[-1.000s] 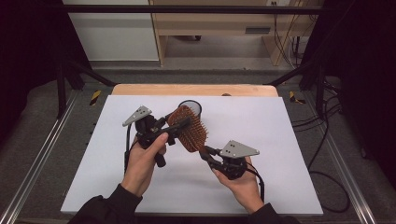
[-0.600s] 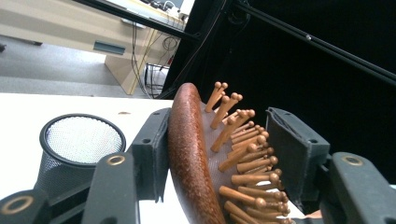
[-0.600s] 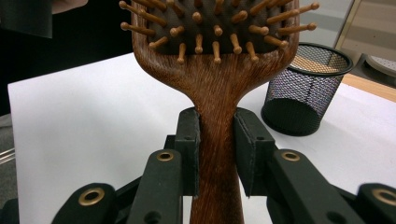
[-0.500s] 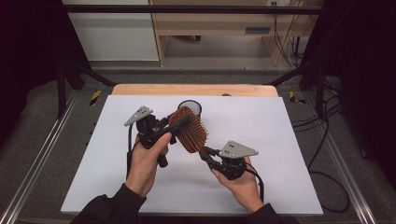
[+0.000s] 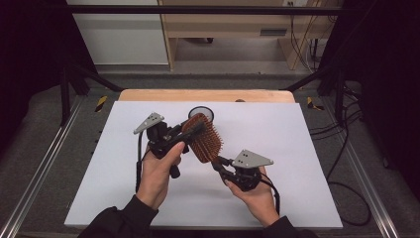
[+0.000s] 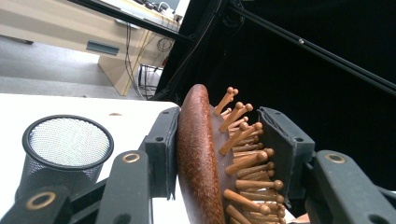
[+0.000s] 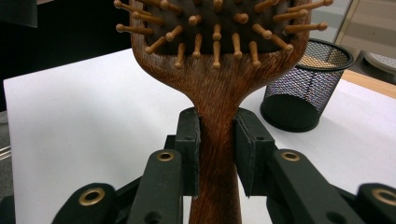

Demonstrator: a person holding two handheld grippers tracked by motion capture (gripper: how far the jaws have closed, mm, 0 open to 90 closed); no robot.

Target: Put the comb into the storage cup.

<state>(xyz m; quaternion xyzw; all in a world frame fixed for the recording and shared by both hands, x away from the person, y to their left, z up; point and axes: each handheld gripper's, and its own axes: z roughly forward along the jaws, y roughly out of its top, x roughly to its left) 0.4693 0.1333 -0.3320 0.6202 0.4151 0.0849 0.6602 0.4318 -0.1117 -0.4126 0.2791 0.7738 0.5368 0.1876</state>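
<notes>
While both hands sit over the middle of the table, the left gripper (image 5: 190, 133) is clamped across the head of a wooden hairbrush (image 5: 203, 139), one pad flat on the smooth back and the other pushing into the bristle tips, jaws having just been closing onto it. You can see that squeeze really well in the left gripper view, hairbrush (image 6: 203, 158) sandwiched edge-on between the pads. The right gripper (image 5: 221, 166) is clenched on the handle, and in the right gripper view the two pads sit tight on either side of the neck of the hairbrush (image 7: 217, 93). So the brush is up off the surface, hanging between the two tools, head toward the far side. Under it all is a plain white table top (image 5: 297, 148) with a strip of bare wood along the far edge, grey floor and metal rails either side, a dark frame around, and a light wooden desk with cables in the back. Just behind the brush head stands a black mesh cup (image 5: 201, 113), round and open on top, partly hidden by the brush from above. The brush itself is reddish-brown wood with visible grain, an oval head, a dark cushion pad and rows of wooden pins with little ball tips.
</notes>
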